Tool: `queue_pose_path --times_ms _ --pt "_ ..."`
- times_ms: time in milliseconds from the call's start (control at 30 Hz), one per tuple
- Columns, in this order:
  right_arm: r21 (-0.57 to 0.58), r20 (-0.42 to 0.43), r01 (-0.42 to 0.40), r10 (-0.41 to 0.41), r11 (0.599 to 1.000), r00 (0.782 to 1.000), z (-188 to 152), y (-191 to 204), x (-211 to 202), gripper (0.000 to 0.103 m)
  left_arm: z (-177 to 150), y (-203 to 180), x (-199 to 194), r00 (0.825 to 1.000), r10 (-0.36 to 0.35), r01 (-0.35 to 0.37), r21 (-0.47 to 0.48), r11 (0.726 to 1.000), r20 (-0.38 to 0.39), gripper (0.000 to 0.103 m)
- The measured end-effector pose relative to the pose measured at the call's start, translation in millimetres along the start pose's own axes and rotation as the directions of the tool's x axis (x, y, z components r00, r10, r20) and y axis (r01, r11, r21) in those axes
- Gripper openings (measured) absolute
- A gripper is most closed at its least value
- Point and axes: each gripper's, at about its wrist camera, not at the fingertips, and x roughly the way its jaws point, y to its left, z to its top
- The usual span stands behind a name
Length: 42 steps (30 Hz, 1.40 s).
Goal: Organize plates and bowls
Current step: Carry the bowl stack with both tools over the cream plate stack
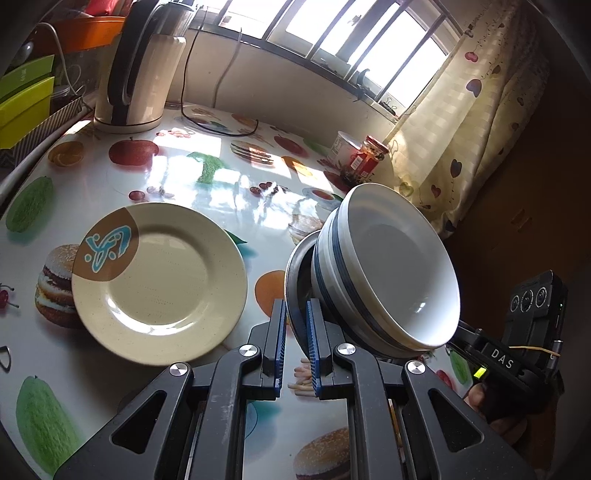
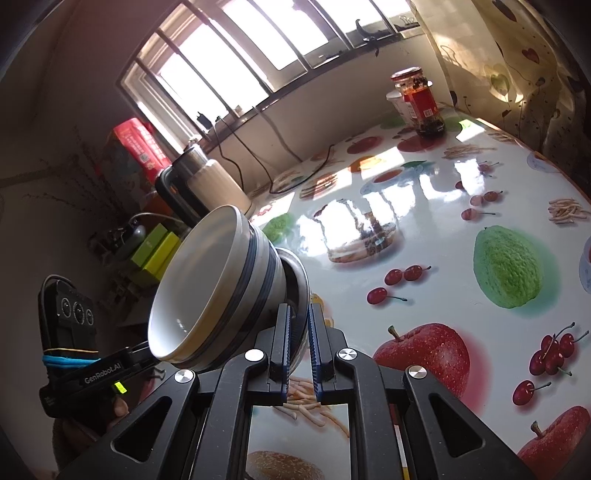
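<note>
Sunlit barred window (image 1: 354, 33), heart-print curtain (image 1: 461, 140), fruit-print table (image 1: 192, 177).

Bright window (image 1: 354, 33) backlight, glare on glossy table (image 1: 192, 173), dark fisheye corners.

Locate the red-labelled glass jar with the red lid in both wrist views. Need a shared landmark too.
Left wrist: the red-labelled glass jar stands right of centre, upper half, at the table's far edge near the curtain.
Right wrist: the same jar stands upper right, again at the far edge of the table.
Shared landmark: the white tub right next to the jar, partly hidden by it in the right wrist view.
</note>
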Motion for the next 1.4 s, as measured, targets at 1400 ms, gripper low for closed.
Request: queue_pose_path --times_ms 1400 --pt "-0.087 -0.114 -0.109 0.098 0.99 0.989 19 63 84 0.01 25 69 -38 0.988 0.138 -0.132 -0.091 0.987 0.066 0.011"
